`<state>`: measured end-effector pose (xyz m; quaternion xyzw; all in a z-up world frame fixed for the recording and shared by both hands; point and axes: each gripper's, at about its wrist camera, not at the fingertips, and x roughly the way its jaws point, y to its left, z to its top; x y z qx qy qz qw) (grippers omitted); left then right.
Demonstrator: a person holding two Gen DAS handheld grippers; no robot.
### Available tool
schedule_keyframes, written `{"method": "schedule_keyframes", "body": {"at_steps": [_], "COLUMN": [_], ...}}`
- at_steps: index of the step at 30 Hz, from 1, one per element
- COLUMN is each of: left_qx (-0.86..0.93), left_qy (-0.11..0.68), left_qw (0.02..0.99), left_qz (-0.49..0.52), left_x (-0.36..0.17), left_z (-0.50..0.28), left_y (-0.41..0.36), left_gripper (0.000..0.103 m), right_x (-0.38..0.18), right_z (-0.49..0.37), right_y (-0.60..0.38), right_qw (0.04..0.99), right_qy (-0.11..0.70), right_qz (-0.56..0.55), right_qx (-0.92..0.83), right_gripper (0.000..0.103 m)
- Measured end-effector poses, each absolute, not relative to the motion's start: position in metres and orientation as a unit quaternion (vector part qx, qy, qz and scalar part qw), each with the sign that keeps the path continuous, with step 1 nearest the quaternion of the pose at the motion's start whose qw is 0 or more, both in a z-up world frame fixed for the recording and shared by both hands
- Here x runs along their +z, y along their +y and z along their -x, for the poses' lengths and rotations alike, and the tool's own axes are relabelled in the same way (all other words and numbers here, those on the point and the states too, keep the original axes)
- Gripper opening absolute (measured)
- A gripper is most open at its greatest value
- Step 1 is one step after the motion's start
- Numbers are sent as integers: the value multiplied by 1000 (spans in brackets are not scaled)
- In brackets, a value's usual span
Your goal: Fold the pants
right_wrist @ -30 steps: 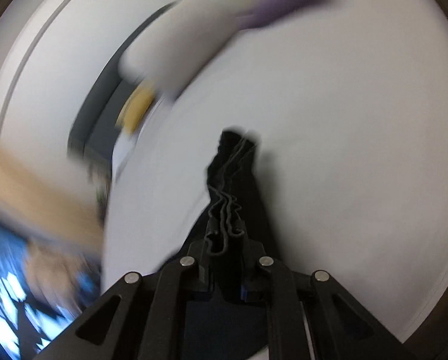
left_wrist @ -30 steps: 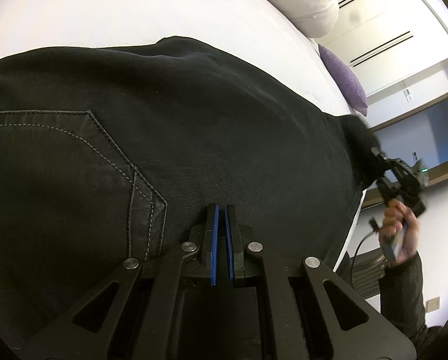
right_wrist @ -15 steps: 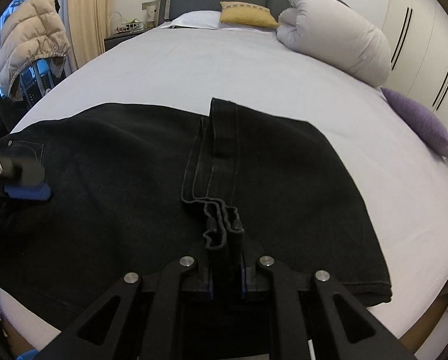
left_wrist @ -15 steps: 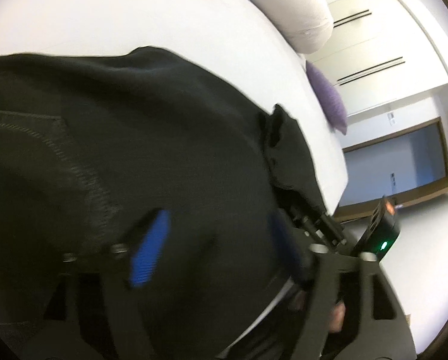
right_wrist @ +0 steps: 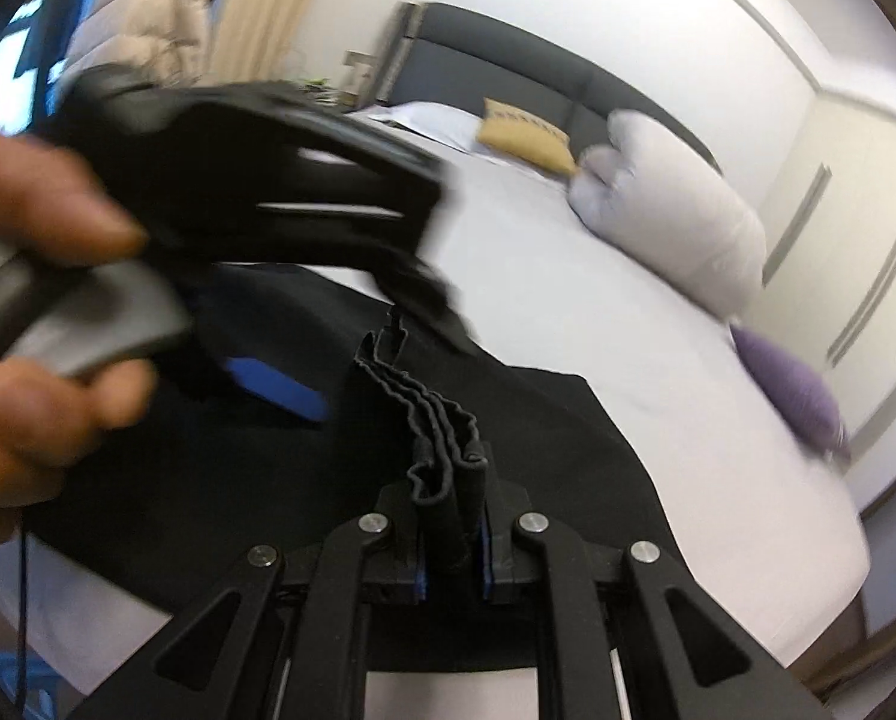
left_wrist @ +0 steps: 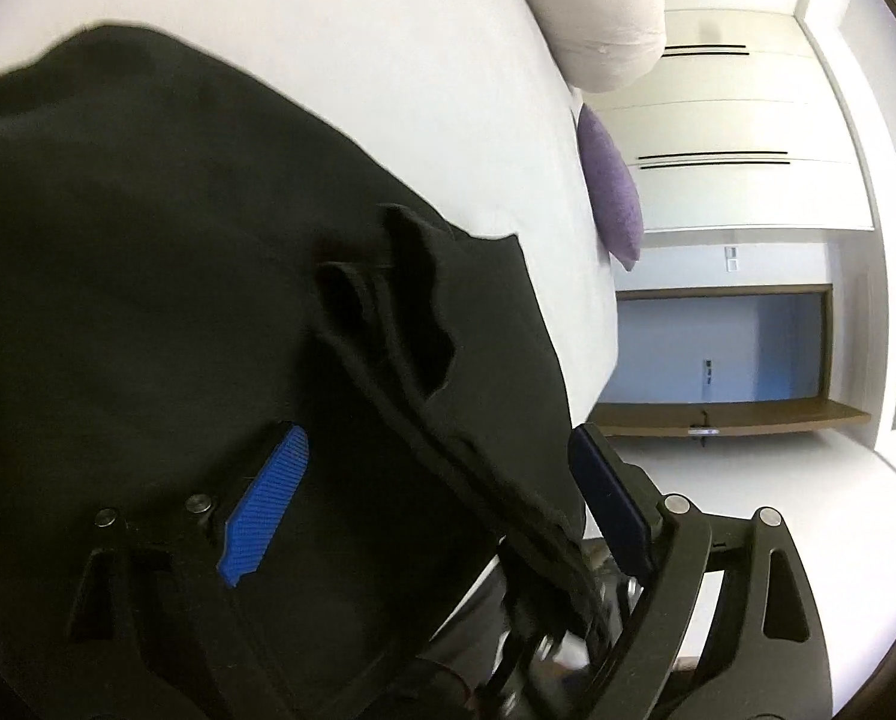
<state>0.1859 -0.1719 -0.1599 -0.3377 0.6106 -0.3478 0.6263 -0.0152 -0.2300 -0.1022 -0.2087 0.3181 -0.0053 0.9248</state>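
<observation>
1. One bed (right_wrist: 556,312) fills both views: white sheet, dark grey headboard (right_wrist: 508,60) at the far end.
2. Black pants (left_wrist: 148,240) lie spread over the near part of the bed, reaching its near edge.
3. White rolled duvet (right_wrist: 676,222) sits on the far right side of the bed, well apart from the pants.
4. Left hand (right_wrist: 34,312) grips the grey handle of the left tongs (left_wrist: 442,516); blurred in the right wrist view.
5. Left tongs: jaws wide apart, having just been opening. Blue pads (left_wrist: 265,504) hang over the pants. A bunched strip of pants fabric runs between the jaws, not pressed by either pad.
6. Right tongs (right_wrist: 451,546): jaws nearly together, clamped on a stacked, wavy fold of pants edge (right_wrist: 442,420) that stands up out of them.
7. The two tongs are close together over the near right part of the pants.
8. Purple cushion (left_wrist: 613,192) lies at the right edge of the bed, beyond the pants.
9. Mustard pillow (right_wrist: 526,135) leans near the headboard, just left of the duvet.
</observation>
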Motion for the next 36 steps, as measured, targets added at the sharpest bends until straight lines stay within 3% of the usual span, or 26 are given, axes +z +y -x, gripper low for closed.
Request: {"method": "schedule_keyframes", "body": {"at_steps": [2, 5, 9, 23, 29, 31, 36], "left_qx": [-351, -345, -344, -310, -281, -284, -253], "left_qy": [609, 610, 609, 589, 603, 603, 592], "left_qw": [626, 635, 654, 718, 719, 714, 746], "left_qz": [338, 324, 289, 206, 201, 213, 172], "left_x": [-160, -156, -149, -127, -152, -158, -140], "left_z": [-187, -192, -193, -189, -190, -189, -180], "left_y": [-169, -157, -137, -64, -51, -48, -26], "left_gripper": [84, 41, 10, 6, 11, 11, 16], "right_x": [-104, -107, -107, -114, -147, -143, -124], "right_z": [20, 26, 30, 13, 1, 7, 10], "right_y": [-220, -207, -194, -138, -147, -155, -196], "right_qw": [923, 921, 916, 898, 875, 882, 885], "right_qy": [316, 313, 306, 314, 377, 371, 399], "right_qz": [218, 233, 256, 288, 269, 253, 158], "right_qx": [9, 22, 44, 112, 143, 143, 180], "right_gripper": [14, 14, 14, 14, 16, 20, 45]}}
